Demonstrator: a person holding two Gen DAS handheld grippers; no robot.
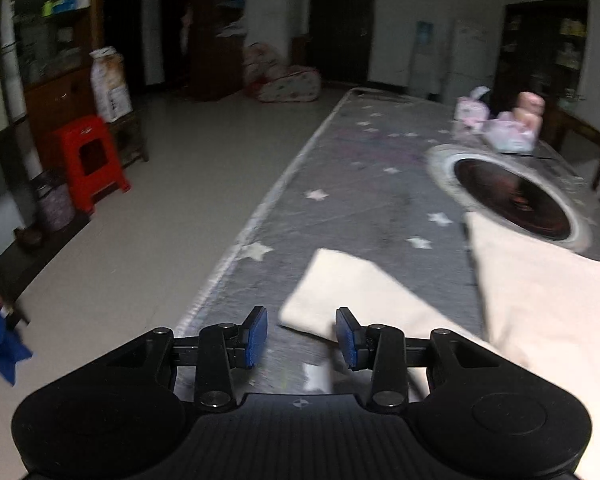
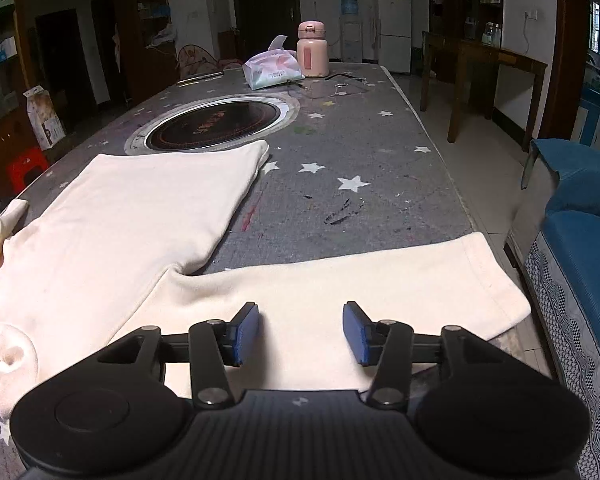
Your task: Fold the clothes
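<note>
Right tongs (image 2: 301,330) sit low and level over the near sleeve of the cream shirt (image 2: 140,216), jaws spread wide, nothing between the blue pads (image 2: 247,334). Shirt lies flat on the grey star-patterned worktop (image 2: 364,152), body toward the round inset hob (image 2: 214,125), one sleeve reaching the worktop's right edge. Left tongs (image 1: 301,334) are likewise released, pointed along the worktop's left edge, hovering just short of the other sleeve (image 1: 348,292); the blur leaves it uncertain whether a pad touches cloth. Pink flask (image 2: 312,50) and tissue pack (image 2: 272,69) stand at the far end, well apart from the shirt.
</note>
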